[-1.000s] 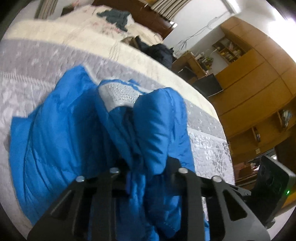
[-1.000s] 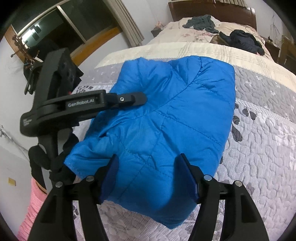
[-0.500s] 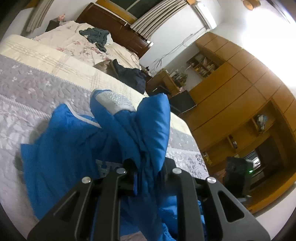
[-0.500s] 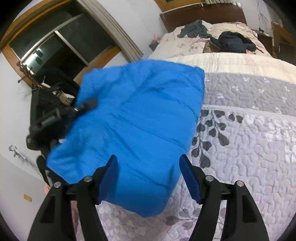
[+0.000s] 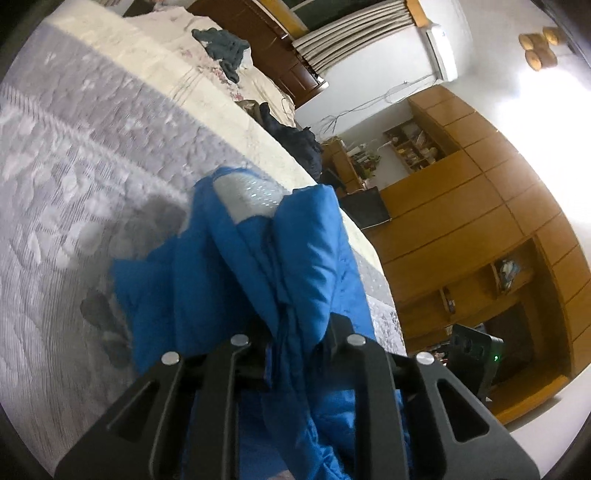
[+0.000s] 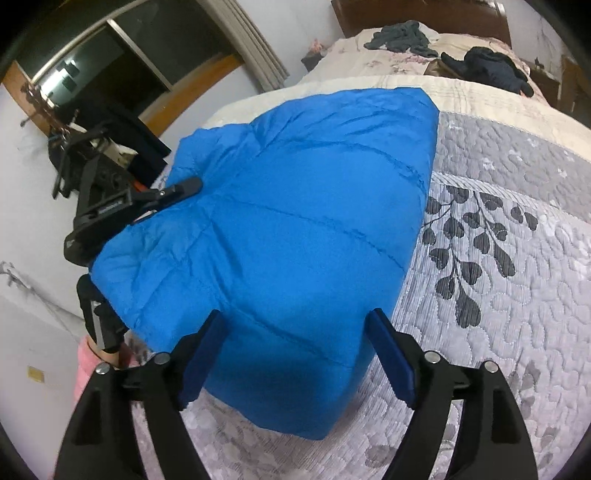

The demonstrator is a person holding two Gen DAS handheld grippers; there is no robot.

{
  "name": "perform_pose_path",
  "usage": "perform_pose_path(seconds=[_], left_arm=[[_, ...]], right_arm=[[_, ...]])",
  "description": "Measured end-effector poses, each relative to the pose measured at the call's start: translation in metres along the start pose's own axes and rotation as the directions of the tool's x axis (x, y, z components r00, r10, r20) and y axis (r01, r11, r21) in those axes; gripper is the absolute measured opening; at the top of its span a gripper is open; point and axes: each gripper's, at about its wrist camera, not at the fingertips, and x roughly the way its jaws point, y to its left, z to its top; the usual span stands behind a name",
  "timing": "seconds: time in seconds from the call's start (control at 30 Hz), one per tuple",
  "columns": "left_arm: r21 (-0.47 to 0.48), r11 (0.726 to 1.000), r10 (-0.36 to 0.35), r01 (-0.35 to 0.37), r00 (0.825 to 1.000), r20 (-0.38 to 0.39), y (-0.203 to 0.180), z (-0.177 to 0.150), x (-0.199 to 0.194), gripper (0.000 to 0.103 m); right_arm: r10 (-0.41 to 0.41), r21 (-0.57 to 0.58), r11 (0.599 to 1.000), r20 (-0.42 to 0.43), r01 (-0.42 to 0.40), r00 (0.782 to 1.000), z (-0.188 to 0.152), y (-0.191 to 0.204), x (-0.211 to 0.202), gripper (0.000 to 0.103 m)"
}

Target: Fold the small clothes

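Blue: 1 jacket (image 6: 295,221), 2 claws, left claw (image 5: 295,338) clamped, right claw (image 6: 295,354) spread.

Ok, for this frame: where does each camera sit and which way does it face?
Left wrist: on the left gripper, looking along its fingers, shut on bunched blue jacket, across the bed toward wooden cabinets; no body part shows.
Right wrist: on the right gripper, open over the jacket, facing the headboard and window; the left gripper and a pink sleeve show.
Shared: the jacket, bed, and dark clothes near the headboard.
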Motion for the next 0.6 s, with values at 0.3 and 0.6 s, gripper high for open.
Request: perform_pose_path(seconds=[0.3, 0.6], left_arm=[[0.013, 0.995, 0.097, -0.097, 0.995, 0.005, 0.008, -0.006, -0.004, 0.037], [0.155, 0.955, 0.237, -0.252, 0.965, 0.109, -0.057, -0.042, -0.075, 0.061]], right_arm=[[-0.078, -0.018, 0.997, 0.018, 0.078, 0.997, -0.007, 0.013, 0.013, 0.085], [0.018, 0.053, 0.998, 0.031, -0.020, 0.999, -0.013, -0.004, -0.015, 0.084]])
